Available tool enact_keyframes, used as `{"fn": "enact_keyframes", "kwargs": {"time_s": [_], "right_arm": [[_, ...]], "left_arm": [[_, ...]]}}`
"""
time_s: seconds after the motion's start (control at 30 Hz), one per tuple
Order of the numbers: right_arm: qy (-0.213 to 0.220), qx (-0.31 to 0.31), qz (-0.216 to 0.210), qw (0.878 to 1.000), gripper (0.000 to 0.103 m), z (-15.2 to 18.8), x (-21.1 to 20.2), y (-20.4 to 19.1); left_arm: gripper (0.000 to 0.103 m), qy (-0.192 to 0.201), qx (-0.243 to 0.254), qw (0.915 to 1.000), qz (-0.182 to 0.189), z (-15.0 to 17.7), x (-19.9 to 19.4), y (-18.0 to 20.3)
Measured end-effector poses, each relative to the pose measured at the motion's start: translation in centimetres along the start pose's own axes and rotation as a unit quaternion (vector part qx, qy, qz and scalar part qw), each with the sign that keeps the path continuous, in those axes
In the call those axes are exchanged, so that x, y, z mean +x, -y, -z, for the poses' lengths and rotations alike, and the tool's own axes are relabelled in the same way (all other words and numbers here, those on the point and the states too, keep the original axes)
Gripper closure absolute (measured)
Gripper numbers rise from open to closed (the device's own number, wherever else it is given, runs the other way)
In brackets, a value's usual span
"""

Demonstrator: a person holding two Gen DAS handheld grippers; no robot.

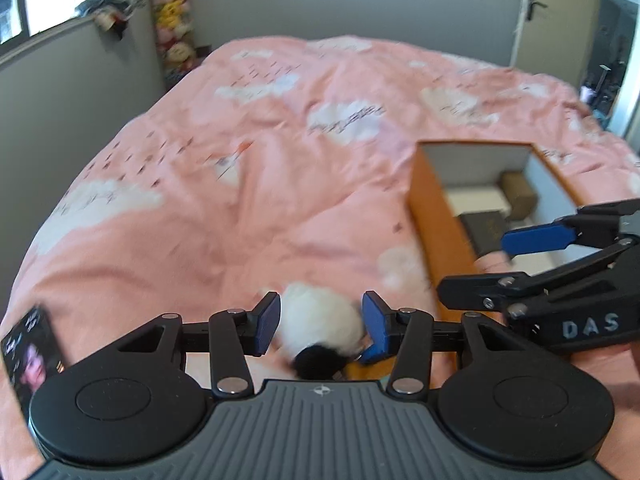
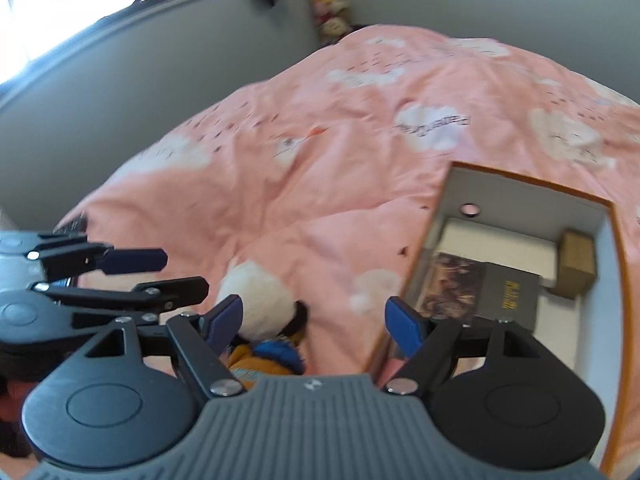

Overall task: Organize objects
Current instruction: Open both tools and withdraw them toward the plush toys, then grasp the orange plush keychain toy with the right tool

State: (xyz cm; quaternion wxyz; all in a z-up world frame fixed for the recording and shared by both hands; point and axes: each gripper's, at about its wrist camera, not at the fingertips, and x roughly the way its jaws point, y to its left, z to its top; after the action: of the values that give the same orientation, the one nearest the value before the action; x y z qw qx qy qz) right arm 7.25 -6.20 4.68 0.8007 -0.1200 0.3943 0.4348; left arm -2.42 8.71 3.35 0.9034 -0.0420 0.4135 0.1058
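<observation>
A bed (image 1: 248, 168) covered in a pink cloud-patterned quilt fills both views, with grey walls and a window behind it. An orange box (image 2: 618, 264) with a white interior is seen lying open on the quilt at the right; only the right wrist view looks down into it far enough for a dark book (image 2: 480, 292), a white slab and a small brown block (image 2: 576, 268) to be made out, along with a round hole in the far wall. Only the left wrist view shows a photo card (image 1: 32, 356) at the lower left edge of the quilt and a door at the far right. A white plush toy (image 1: 320, 320) with a black patch lies on the quilt just left of the box; orange and blue parts of it are shown only in the right wrist view. The left gripper (image 1: 320, 322) is held with its jaws on either side of the toy; whether the pads press on it cannot be told. The right gripper (image 2: 316, 316) is held with its jaws spread wide, the toy just by the left pad and nothing gripped.
</observation>
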Motion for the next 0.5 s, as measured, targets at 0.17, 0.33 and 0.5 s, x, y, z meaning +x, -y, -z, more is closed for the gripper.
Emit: {"fn": "enact_keyframes", "kwargs": {"time_s": [0.17, 0.33, 0.5], "right_arm": [[-0.047, -0.018, -0.018, 0.999, 0.020, 0.5, 1.8, -1.6], [-0.108, -0.014, -0.031, 0.994, 0.043, 1.4, 4.2, -2.5], [-0.140, -0.032, -0.041, 0.989, 0.047, 2.0, 5.5, -3.8]], "left_arm": [[0.048, -0.036, -0.016, 0.9992, 0.001, 2.2, 0.6, -1.9], [0.049, -0.077, -0.039, 0.9959, 0.029, 3.3, 1.8, -3.1], [0.056, -0.089, -0.031, 0.9954, 0.017, 4.1, 2.4, -3.2]]}}
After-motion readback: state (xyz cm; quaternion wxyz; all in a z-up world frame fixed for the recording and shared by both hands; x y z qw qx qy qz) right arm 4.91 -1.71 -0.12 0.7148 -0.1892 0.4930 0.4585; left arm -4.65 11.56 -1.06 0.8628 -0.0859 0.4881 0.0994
